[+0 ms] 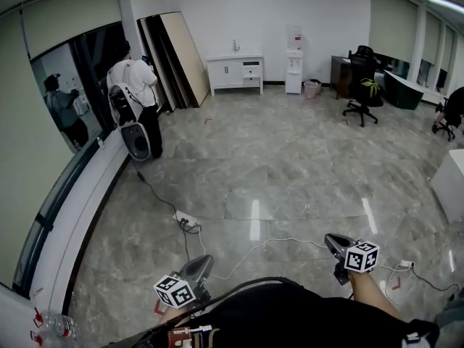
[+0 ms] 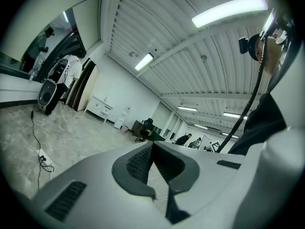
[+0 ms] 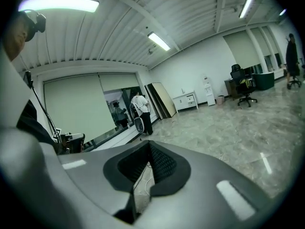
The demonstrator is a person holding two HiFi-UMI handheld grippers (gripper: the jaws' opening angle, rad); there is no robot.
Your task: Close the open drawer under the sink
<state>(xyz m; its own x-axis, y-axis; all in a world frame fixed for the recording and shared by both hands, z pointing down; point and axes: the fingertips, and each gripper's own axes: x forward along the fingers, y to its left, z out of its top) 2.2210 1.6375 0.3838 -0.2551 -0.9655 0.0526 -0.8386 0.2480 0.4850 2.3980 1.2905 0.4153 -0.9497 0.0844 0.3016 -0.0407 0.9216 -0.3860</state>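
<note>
marble floor (image 1: 290, 165) reaches far sink cabinet (image 1: 235, 71); left tool (image 1: 203, 262), right tool (image 1: 331, 239) closed.

floor (image 1: 304, 165): glossy veined stone tiles | left claw (image 2: 151, 146): matt grey plastic

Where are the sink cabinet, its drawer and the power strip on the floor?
Sink cabinet (image 1: 226, 73), head view, on its left door.
Drawer (image 1: 251, 70), head view, on its front panel.
Power strip (image 1: 184, 220), head view, on its white body.
</note>
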